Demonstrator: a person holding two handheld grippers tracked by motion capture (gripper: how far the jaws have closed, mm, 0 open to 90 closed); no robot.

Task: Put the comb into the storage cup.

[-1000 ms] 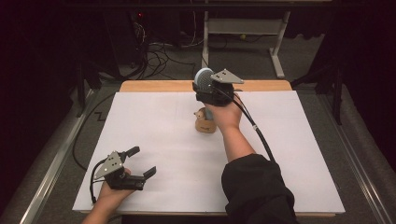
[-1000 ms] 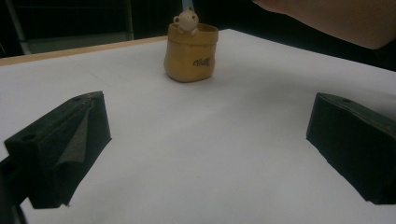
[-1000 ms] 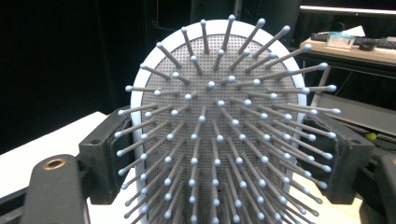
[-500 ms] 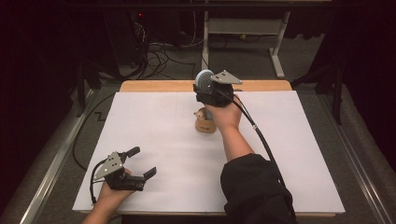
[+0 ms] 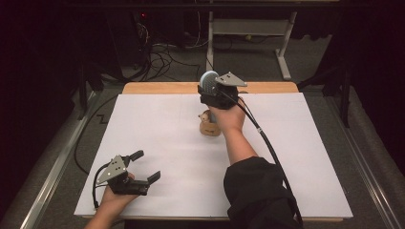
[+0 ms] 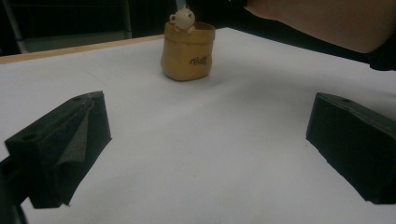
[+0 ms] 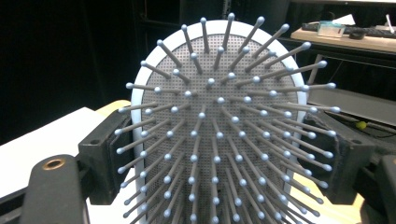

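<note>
right gripper view: right hand-held gripper [image 7: 219, 154] clamps a hairbrush [image 7: 219, 116]; left hand-held gripper [image 5: 142, 165] gapes.

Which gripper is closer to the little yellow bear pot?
Right. The right gripper, clamping a hairbrush, hovers just behind the pot; the left gripper sits open near the table's front-left.

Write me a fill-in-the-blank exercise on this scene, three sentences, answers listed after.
1. The right gripper is shut on a round, bristled ____.
2. The left gripper rests near the table's front edge with its fingers ____.
3. A small bear figure peeks from the top of the yellow ____ standing mid-table.

Answers: hairbrush; open; pot
</note>
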